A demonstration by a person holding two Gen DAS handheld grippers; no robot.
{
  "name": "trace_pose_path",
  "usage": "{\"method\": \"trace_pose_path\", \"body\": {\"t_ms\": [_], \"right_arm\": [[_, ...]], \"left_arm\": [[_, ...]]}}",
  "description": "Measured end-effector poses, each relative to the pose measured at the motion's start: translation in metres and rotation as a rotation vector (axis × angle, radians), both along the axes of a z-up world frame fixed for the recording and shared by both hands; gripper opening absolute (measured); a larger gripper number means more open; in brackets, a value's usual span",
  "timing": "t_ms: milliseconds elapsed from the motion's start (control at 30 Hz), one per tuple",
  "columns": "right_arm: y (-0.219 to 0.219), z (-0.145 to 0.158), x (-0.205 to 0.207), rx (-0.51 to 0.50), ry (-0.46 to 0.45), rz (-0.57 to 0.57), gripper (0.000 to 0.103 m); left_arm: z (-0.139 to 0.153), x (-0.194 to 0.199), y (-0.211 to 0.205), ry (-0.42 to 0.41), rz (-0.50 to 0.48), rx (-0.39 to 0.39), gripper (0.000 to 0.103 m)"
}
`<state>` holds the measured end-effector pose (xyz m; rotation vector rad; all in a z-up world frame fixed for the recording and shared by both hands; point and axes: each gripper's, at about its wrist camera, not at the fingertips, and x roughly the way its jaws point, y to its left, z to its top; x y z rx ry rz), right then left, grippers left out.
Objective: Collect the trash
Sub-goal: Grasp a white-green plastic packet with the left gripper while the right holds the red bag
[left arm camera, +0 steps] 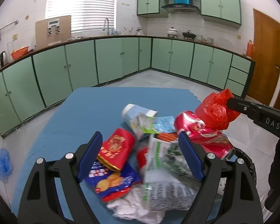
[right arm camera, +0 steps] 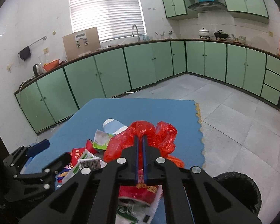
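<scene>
**Right tongs pinch red bag; left tongs spread over the pile**

While the right gripper (right arm camera: pixel 140 140) has its jaws pressed together on a crumpled red bag (right arm camera: pixel 140 140), the bag hangs clear above the litter. Thin film bunches around the tips, so the hold looks shallow. Risk: the film slips out on the way to the bin (right arm camera: pixel 239 188), which sits low at the right, just off the mat (right arm camera: pixel 140 110).

Left gripper (left arm camera: pixel 140 147) stands spread, nothing pinched. Its jaws straddle a green-and-white carton (left arm camera: pixel 164 160), with a red pouch (left arm camera: pixel 117 149) beside the left pad. Risk: closing here may catch pouch and carton together, or crush the carton and let it squirt out.

Around them on the mat lie a red can (left arm camera: pixel 201 136), a blue snack wrapper (left arm camera: pixel 113 183), white tissue (left arm camera: pixel 136 207) and a tipped cup (left arm camera: pixel 136 113). The can touches the bag in the left view; a swing could roll it off the edge.
</scene>
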<state>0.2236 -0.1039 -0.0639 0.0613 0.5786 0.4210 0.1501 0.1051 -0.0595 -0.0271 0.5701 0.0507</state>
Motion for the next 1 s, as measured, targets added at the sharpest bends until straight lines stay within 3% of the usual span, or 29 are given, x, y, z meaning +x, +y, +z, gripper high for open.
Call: {"method": "trace_pose_path", "body": {"t_ms": [200,300,500,633,1000], "right_arm": [[-0.019,-0.002,-0.004,0.017,0.009,-0.041,0.003],[-0.025,-0.004,-0.003,0.024,0.013,-0.05,0.003],[-0.031,-0.012,-0.004,0.035,0.027,-0.061,0.003],[-0.034,-0.014,-0.001,0.045,0.041,-0.066,0.003],[-0.036,-0.012,-0.008,0.05,0.043,-0.068,0.003]], "left_arm": [[-0.009,0.008,-0.019,0.016,-0.035,0.017,0.079],[-0.011,0.014,-0.025,0.022,-0.051,0.03,0.072],[-0.021,0.021,-0.033,0.048,-0.093,0.033,0.049],[-0.024,0.019,-0.038,0.041,-0.135,0.029,0.028],[-0.019,0.01,-0.036,0.007,-0.122,0.04,0.02]]}}
